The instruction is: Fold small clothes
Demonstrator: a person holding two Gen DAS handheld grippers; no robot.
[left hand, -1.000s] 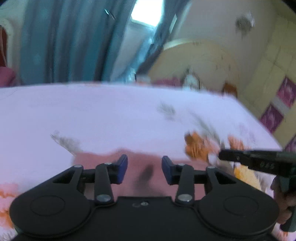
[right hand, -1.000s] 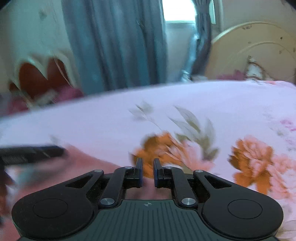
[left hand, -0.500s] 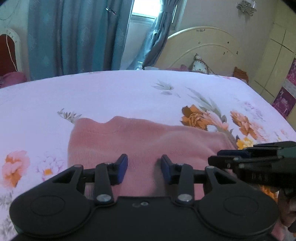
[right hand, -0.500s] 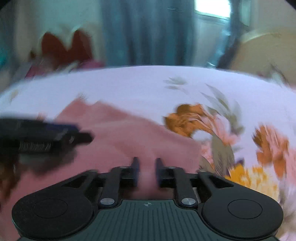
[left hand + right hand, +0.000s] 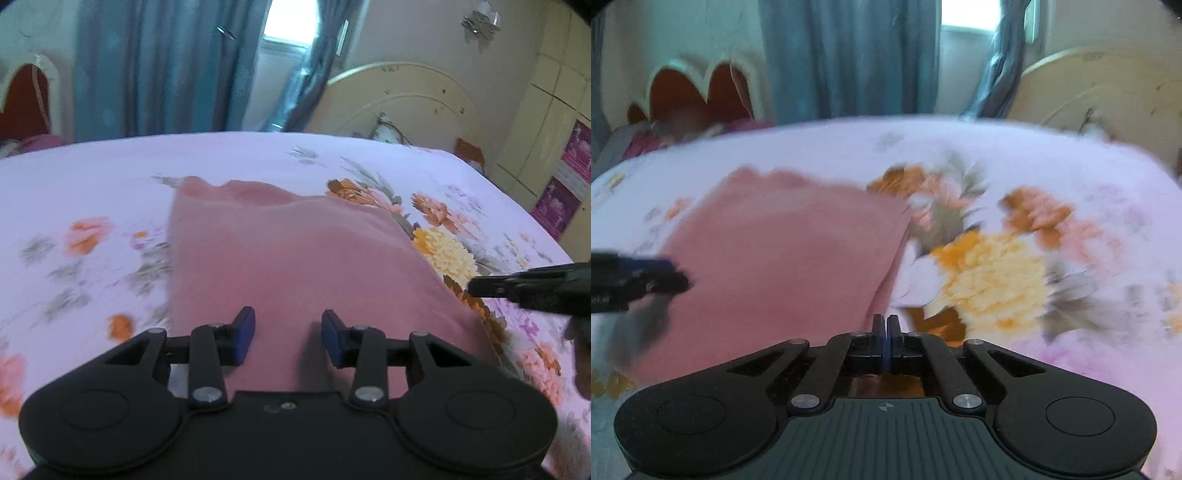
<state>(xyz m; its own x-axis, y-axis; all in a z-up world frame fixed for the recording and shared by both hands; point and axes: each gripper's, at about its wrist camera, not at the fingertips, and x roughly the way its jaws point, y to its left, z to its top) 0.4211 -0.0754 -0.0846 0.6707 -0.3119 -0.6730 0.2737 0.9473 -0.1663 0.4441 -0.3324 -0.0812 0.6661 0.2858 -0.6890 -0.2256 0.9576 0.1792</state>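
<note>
A pink knitted garment (image 5: 295, 254) lies flat on the flowered bedsheet (image 5: 92, 177), folded into a rough rectangle. My left gripper (image 5: 288, 334) is open and empty, its blue-padded fingers over the garment's near edge. My right gripper (image 5: 886, 325) is shut with nothing between its fingers, just off the garment's right edge (image 5: 894, 266) over the sheet. The right gripper shows in the left wrist view (image 5: 476, 286) at the right. The left gripper shows in the right wrist view (image 5: 674, 275) at the left, over the garment (image 5: 783, 251).
The bed's cream headboard (image 5: 399, 107) stands at the back right. Blue curtains (image 5: 155, 66) and a window hang behind the bed. A red chair back (image 5: 698, 92) stands at the far left. A cream wardrobe (image 5: 554, 122) is at the right.
Both grippers have pulled back and risen, so more of the garment shows. My right gripper has closed from slightly apart to fully shut. My left gripper stays open.
</note>
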